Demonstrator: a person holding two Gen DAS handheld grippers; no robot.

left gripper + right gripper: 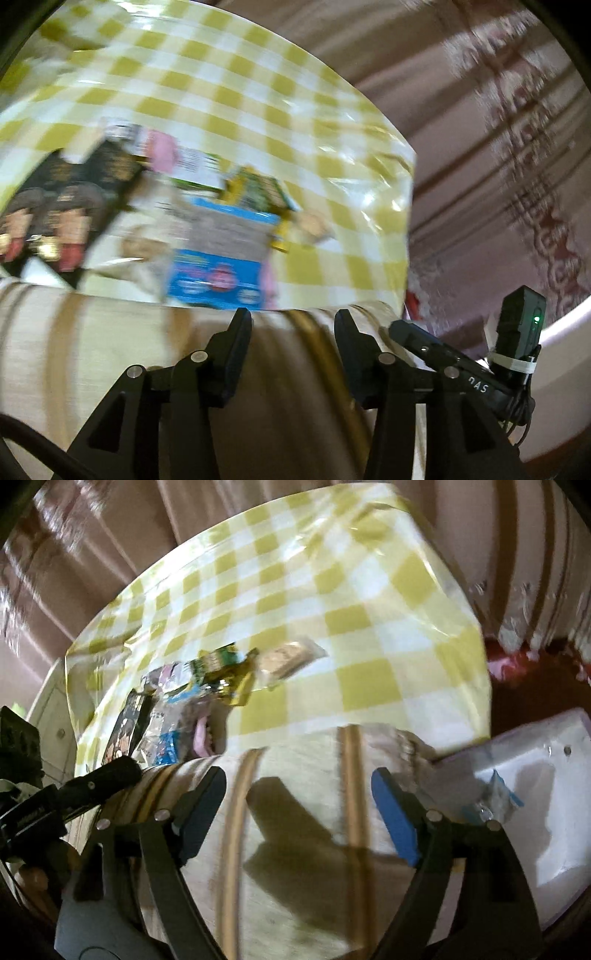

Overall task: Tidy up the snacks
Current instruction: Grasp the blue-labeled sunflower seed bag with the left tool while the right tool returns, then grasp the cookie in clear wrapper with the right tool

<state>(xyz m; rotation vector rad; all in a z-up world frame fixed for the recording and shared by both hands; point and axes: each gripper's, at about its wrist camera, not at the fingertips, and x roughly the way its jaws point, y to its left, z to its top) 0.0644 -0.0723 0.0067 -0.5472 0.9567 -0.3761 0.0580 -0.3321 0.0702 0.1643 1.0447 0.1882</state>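
Both our left claw point(291, 328) and right claw point(299, 786) hang spread and empty. The crinkly snack packets point(207, 229) lie heaped on the yellow-checked tabletop point(258, 92). Only one small blue-edged packet point(498, 805) sits in the white plastic bin point(546, 849), so we judge most sorting remains.

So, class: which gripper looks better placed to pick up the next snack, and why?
Probably the left gripper: its open fingers point at the blue packet just ahead. The right gripper, also open and empty, sees the snack pile off to its left.
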